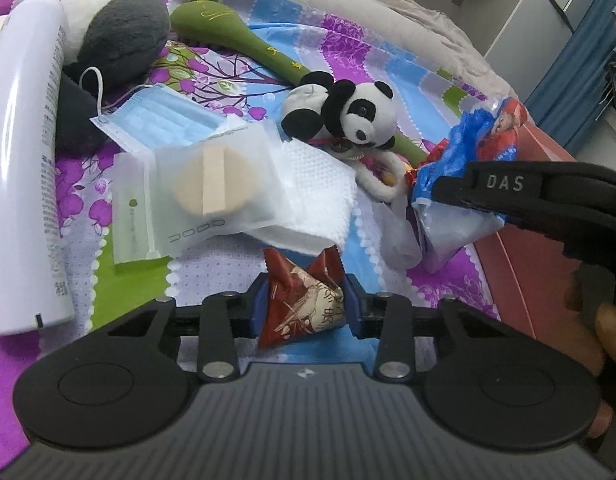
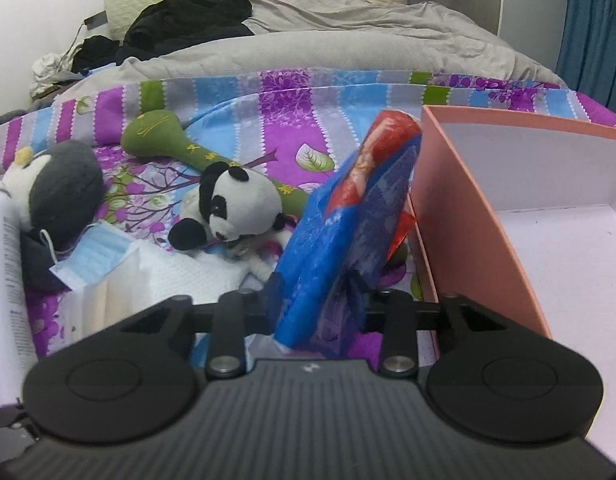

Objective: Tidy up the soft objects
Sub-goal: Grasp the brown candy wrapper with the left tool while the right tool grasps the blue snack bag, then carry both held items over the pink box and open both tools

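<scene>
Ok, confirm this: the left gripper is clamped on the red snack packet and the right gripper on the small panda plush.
Not quite. The right gripper is clamped on the blue plastic packet, as the right wrist view shows; the panda plush lies free. The left gripper does hold the red snack packet.

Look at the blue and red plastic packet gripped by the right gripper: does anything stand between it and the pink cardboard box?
Nothing visible does. The blue and red plastic packet stands right beside the near wall of the pink cardboard box, whose white interior looks empty where visible.
</scene>
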The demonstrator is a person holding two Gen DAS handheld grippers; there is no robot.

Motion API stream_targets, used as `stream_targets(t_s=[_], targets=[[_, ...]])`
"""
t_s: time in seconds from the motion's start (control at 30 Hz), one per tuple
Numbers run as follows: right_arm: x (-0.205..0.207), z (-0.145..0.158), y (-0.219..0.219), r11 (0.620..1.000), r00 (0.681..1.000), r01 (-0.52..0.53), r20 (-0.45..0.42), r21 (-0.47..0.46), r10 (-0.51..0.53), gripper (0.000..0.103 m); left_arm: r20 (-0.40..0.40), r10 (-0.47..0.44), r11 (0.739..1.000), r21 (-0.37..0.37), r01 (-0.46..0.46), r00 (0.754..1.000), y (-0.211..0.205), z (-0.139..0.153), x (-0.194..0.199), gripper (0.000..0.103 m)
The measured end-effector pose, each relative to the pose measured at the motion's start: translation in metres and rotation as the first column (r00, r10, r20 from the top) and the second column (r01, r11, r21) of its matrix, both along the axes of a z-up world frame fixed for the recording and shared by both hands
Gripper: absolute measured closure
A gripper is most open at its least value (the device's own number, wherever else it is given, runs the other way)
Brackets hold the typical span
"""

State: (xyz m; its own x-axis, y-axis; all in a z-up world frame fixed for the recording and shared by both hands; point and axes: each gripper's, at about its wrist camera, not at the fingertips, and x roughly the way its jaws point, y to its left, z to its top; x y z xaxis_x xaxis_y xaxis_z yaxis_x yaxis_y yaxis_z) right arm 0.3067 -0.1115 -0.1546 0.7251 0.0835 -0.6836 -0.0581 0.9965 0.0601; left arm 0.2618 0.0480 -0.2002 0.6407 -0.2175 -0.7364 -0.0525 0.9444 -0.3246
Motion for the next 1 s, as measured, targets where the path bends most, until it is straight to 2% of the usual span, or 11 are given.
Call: stream_targets(t_s=[0.1,0.3,0.7,1.0], targets=[[-0.007,0.004,-0.002,1.000,1.000,-0.013,-0.007,0.011,0.013,0.075,-0.010,0.006,1.000,-0.001,-0.006,1.000,0.000,0.003,-0.005,0.061],[-0.027,0.013,-0.006,0.999,0.999,-0.052,-0.012,0.011,0.052,0.080,-0.014,0.022,1.000,0.012,-0.021,1.000,0.002,0.016,-0.021,0.061],[-0.094,0.034,-0.014,0.992,0.992,-0.120,-0.029,0.032,0.120,0.080,0.014,0.059,0.998,0.016,-0.059,0.998,0.009,0.057,-0.086,0.061],[-0.143,0.038,-0.023,0.984,0.983,-0.158,-0.084,0.077,0.164,0.080,0.018,0.077,0.997,0.012,-0.077,0.997,0.012,0.076,-0.137,0.061]])
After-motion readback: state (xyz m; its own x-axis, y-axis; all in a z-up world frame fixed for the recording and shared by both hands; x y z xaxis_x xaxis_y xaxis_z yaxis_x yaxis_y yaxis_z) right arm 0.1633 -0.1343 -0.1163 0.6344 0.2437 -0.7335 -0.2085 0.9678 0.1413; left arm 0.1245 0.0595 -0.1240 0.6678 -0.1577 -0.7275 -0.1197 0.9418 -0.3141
